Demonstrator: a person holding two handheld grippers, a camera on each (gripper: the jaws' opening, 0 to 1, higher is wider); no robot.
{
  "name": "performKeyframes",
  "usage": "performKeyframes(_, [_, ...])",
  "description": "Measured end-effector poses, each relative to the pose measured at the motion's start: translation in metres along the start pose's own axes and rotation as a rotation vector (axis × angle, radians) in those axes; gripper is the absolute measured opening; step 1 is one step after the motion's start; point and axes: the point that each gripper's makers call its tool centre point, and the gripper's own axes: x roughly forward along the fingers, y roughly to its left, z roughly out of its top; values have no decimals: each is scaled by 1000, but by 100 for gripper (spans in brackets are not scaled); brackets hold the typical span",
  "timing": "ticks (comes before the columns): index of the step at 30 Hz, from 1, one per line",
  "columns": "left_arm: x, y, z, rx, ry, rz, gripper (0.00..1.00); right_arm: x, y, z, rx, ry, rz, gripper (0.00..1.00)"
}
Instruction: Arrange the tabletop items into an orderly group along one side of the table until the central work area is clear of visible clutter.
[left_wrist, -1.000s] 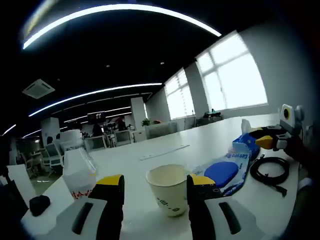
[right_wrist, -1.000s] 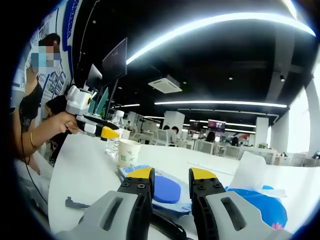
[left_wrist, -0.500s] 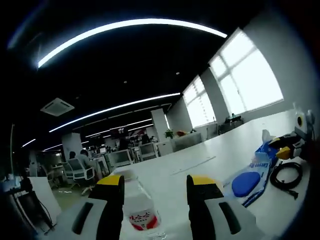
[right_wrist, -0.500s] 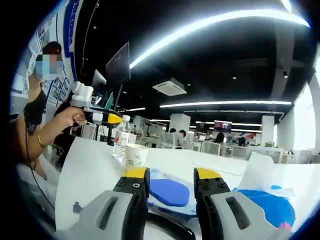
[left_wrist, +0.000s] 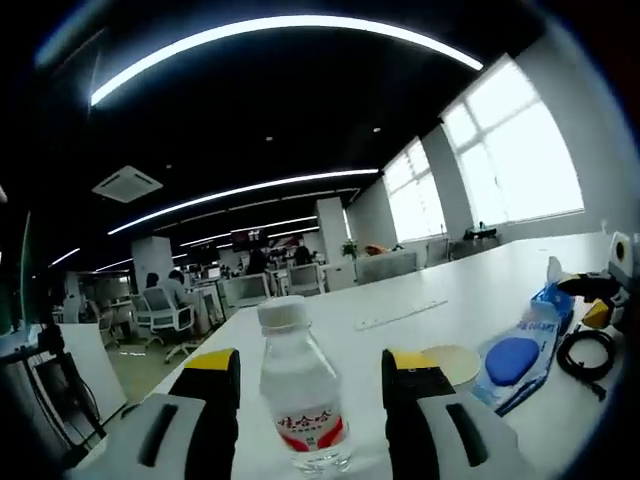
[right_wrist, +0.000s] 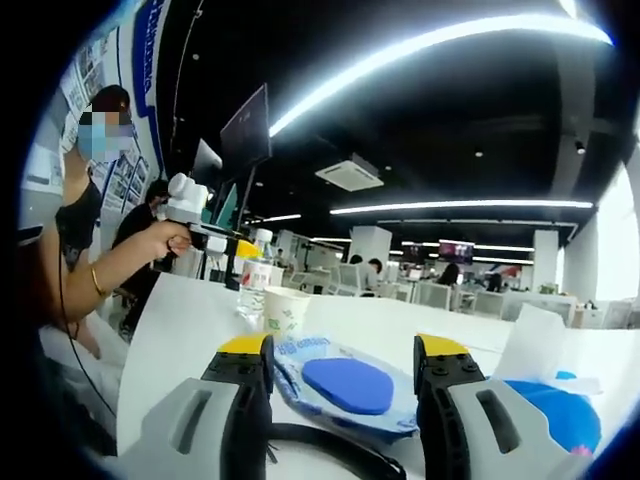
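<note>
The table (left_wrist: 520, 275) is a long, smooth white slab running away toward bright windows. In the left gripper view the left gripper (left_wrist: 311, 362) rises with grey plastic bodies and yellow tips, its jaws spread wide, and a clear plastic water bottle (left_wrist: 300, 400) stands upright between them, ribbed at the shoulder, with a white screw cap and a red and white label; whether the jaws touch its sides I cannot tell. Just to the right of the bottle and a little farther off sits a cream paper cup (left_wrist: 451, 362), round-rimmed and open at the top. Right of the cup lies a glossy blue and white wet-wipes pack (left_wrist: 522, 345) with a rounded blue lid, and at the far right a black cable (left_wrist: 584, 352) is coiled in a loose loop on the table. In the right gripper view the right gripper (right_wrist: 344, 348) is likewise spread open with nothing between its yellow tips; the wet-wipes pack (right_wrist: 345, 382) lies flat just beyond them, and the black cable (right_wrist: 330, 450) curves across the near edge between the jaw bodies. To the right is a crinkled blue bag (right_wrist: 555, 405) with white tissue standing out of it. Farther left, the paper cup (right_wrist: 285, 310) and the bottle (right_wrist: 254, 282) stand close together, where a person's hand (right_wrist: 165, 238) holds the other gripper at the bottle.
</note>
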Motion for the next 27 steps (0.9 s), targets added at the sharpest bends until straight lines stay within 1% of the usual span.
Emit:
performKeyframes(1, [1,1,-2,-1,3,4,61,0,1,-1,-11,7,1,55])
performKeyframes(2, [5,2,-12,-16,25,13,62,0,1,-1,-15,7,1,55])
performKeyframes(6, [9,1,-29,-42,58,10,64,0,1,-1,-28,6,-4,55])
performKeyframes(12, [15,-2,-47,-58,96,1,64,-1,-1,0,-33,0,-15,54])
performKeyframes(15, [18,-4,-53,-61,108,-6,64,-2,-3,3,-36,-10,-25,54])
performKeyframes(20, [28,-10,-57,-59,86,-36,71,-4,-5,8,-26,-32,-34,54])
performKeyframes(27, [35,-6,-67,-82,99,-27,69,-3,-3,8,-40,-30,-31,54])
